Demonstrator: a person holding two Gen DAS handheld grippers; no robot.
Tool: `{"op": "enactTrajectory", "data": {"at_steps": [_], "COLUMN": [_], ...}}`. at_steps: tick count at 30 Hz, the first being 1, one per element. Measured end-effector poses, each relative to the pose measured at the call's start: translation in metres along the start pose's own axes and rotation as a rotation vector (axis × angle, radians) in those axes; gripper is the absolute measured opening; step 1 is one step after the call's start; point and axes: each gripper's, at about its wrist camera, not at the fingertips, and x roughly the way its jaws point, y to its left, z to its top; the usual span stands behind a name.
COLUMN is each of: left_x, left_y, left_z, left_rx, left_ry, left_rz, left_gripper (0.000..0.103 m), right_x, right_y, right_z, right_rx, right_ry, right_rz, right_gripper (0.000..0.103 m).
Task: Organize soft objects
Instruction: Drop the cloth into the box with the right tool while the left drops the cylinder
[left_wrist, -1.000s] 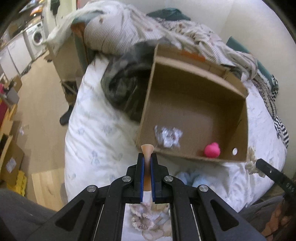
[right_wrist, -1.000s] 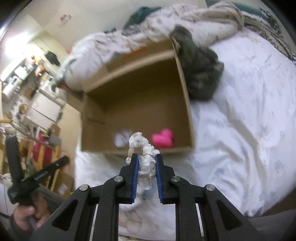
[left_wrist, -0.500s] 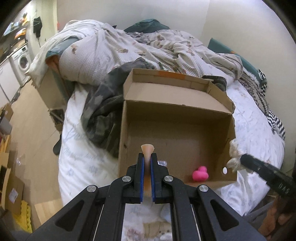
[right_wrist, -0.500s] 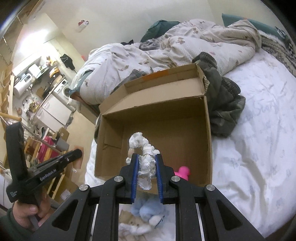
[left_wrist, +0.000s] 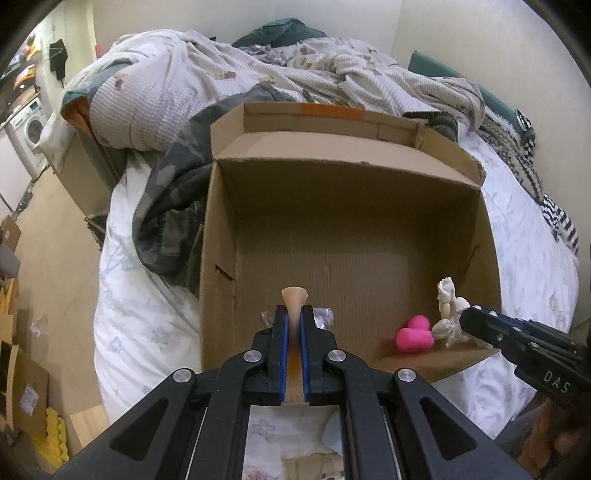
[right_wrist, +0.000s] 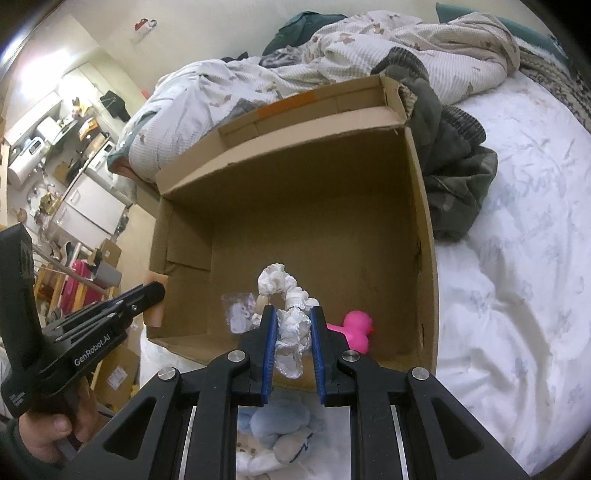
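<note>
White scrunchie (right_wrist: 291, 328) pinched in right gripper (right_wrist: 291, 332), peach piece (left_wrist: 294, 306) clamped in left gripper (left_wrist: 294, 332), both above near edge of box (left_wrist: 221, 221). Pink duck (left_wrist: 413, 334) inside. Risk: early release, dropping outside onto bed (right_wrist: 517, 295).

A rumpled duvet (left_wrist: 229, 74) and a dark jacket (left_wrist: 173, 206) lie on the bed (right_wrist: 517, 295); a washer (left_wrist: 27, 129) stands far left.

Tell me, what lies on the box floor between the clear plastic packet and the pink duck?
Nothing on the floor: bare cardboard box between the clear packet and pink duck. In the right wrist view, the right gripper's white scrunchie overlaps that gap.
</note>
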Motion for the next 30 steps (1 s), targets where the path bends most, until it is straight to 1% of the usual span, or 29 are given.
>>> {"op": "enactTrajectory", "data": {"at_steps": [3,6,10,15,18,21,23,27,30], "left_x": [0.006,0.011,0.016,0.017,0.017,0.017,0.017,0.016,0.016], "left_y": [0.000,-0.001,-0.001,0.001,0.002,0.003,0.004,0.002,0.002], "left_z": [-0.002,-0.003,-0.004,-0.005,-0.005,-0.006,-0.006,-0.007,-0.008], "left_rx": [-0.012,-0.011,-0.013,-0.014,-0.014,-0.018,-0.021,-0.012,-0.010], "left_ry": [0.027,0.041,0.060,0.059,0.054,0.058,0.057,0.054,0.054], "left_rz": [-0.015,-0.011,-0.041,-0.023,0.001,0.005,0.008,0.025,0.029], "left_gripper": [0.006,0.006,0.006,0.006,0.007,0.008,0.014,0.018,0.025], "right_x": [0.004,0.009,0.016,0.017,0.020,0.022,0.023,0.023,0.023], "right_y": [0.000,0.000,0.003,0.003,0.004,0.004,0.003,0.004,0.003], "right_z": [0.000,0.000,0.002,0.001,0.003,0.003,0.001,0.001,0.001], "right_rx": [0.005,0.006,-0.008,-0.009,-0.009,-0.008,-0.005,-0.005,0.000], "right_ry": [0.012,0.028,0.048,0.050,0.055,0.064,0.069,0.072,0.075], "right_rz": [-0.003,-0.002,-0.013,-0.023,-0.022,-0.023,-0.021,-0.020,-0.019], "right_gripper": [0.019,0.020,0.020,0.020,0.020,0.020,0.020,0.020,0.020]}}
